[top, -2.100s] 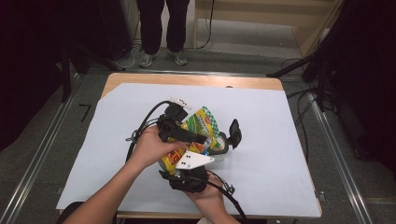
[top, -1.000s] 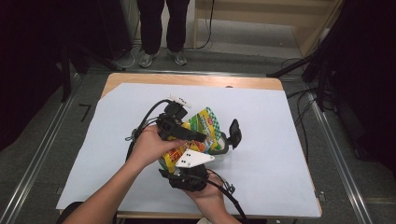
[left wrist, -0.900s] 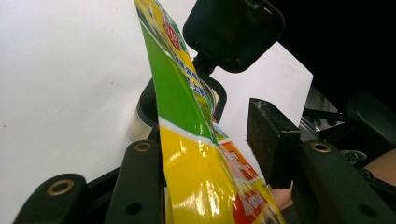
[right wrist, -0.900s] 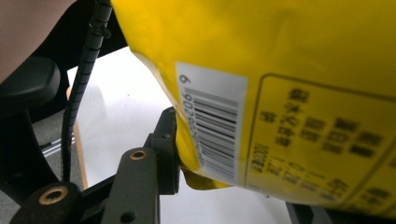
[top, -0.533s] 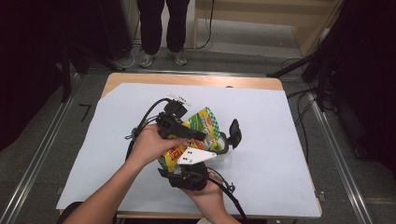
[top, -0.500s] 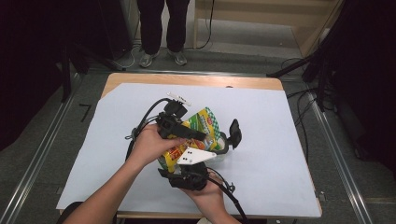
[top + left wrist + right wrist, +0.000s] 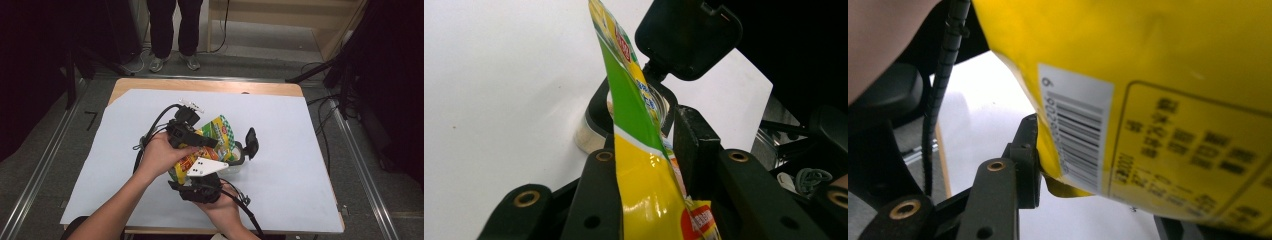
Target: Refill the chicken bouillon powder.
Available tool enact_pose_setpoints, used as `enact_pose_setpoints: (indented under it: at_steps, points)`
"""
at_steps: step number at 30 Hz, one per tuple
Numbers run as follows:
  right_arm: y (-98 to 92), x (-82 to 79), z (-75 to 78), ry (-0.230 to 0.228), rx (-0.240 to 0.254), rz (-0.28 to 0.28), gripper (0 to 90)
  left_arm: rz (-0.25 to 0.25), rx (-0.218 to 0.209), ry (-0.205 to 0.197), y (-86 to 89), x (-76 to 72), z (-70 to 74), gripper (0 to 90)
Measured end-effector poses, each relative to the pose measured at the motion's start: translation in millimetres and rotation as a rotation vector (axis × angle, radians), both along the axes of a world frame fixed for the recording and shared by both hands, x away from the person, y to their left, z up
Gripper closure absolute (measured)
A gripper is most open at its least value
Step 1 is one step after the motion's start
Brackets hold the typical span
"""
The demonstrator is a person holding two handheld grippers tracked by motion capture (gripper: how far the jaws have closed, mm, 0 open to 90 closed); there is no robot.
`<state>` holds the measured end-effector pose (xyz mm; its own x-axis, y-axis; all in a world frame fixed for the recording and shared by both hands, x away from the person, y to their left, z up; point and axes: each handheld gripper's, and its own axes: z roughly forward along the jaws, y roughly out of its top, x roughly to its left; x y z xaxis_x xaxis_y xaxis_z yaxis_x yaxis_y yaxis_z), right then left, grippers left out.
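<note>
Over the middle of the white-covered table [image 7: 300, 150] the person holds a yellow-and-green packet [image 7: 639, 165] above a black-lidded metal container [image 7: 241, 152]. The left gripper [image 7: 644, 150] has just been closing — the packet stands pinched between its jaws. The right gripper [image 7: 1088, 165] clamps the packet's lower end — barcode side showing.

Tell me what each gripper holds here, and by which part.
Both hold the yellow-green snack bag. The left gripper, its jaws having just been closing, pinches its upper part edge-on; the right gripper clamps its bottom end, near the barcode.
</note>
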<state>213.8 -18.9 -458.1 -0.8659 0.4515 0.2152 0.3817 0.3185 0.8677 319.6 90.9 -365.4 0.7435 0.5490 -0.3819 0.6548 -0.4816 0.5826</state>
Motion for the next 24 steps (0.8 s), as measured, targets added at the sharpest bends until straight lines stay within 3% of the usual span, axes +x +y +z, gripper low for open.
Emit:
enact_pose_setpoints:
  at_steps: [13,16,19,24]
  points:
    - [0.5,7.9,7.5,0.031,0.037,0.015,55.9,0.021,0.039,0.043,-6.3,10.2,9.2,73.4]
    - [-0.7,9.7,7.3,0.026,0.044,0.016,54.2,0.023,0.025,0.039,-8.2,10.5,10.1,73.1]
    - [-3.3,9.8,6.1,0.016,0.026,0.004,59.5,0.016,0.014,0.039,-9.1,9.7,7.9,72.5]
    - [-4.1,9.7,4.7,0.017,0.020,-0.009,60.1,0.038,0.008,0.052,-7.4,9.9,5.1,75.4]
